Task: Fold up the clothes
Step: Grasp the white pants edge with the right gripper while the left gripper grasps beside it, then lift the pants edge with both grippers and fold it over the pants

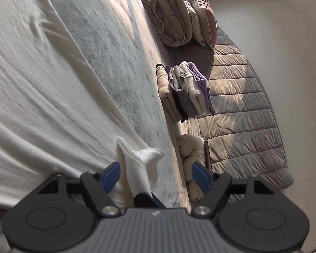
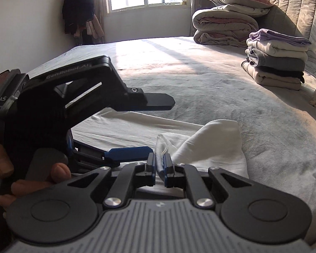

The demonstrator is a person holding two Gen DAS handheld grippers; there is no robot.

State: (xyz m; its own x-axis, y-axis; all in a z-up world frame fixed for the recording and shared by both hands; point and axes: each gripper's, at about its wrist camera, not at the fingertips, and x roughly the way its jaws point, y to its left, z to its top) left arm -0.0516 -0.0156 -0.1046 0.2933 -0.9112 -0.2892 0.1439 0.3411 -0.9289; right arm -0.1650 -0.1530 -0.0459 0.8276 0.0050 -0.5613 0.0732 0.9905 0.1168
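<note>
One white piece in hand, five-ish folded already

Right gripper (image 2: 159, 165) jaws pinch a corner of the white garment (image 1: 31, 97) spread on the bed (image 2: 200, 80); left gripper (image 1: 155, 171) jaws are spread around that corner. Folded stack (image 2: 278, 59) sits well beyond the jaws, so this one looks mid-fold.

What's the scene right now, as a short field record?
left tongs: open, white cloth corner between the fingers
right tongs: shut on white cloth
cloth: spread on grey bed, one corner lifted
folded stack: by the headboard
rolled quilt: beyond the stack, pillows on top
</note>
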